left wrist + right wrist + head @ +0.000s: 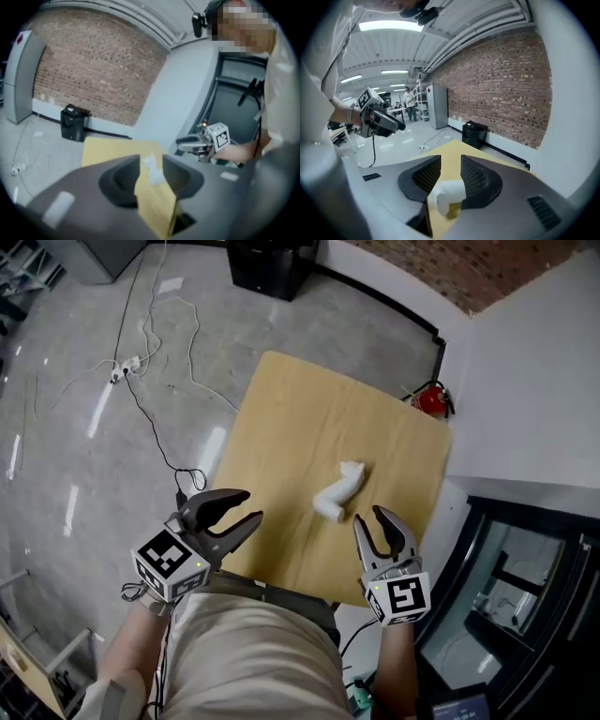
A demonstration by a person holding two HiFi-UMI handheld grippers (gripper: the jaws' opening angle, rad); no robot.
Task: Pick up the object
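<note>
A white bent tube-shaped object [339,491] lies on the wooden table [300,418], toward its near right part. My right gripper [369,517] is open just beyond the object's near end, at the table's near edge. In the right gripper view the object's round end [450,194] shows low between the spread jaws, close in front. My left gripper [251,504] is open at the table's near left edge, well left of the object. Seen from the left gripper, the object [153,171] is small and far off beyond the gap between the jaws.
A red fire extinguisher [431,399] stands by the table's far right corner. A black box [267,266] sits against the far wall. A power strip with cables [127,367] lies on the floor at left. A dark glass-fronted cabinet [525,587] is at right.
</note>
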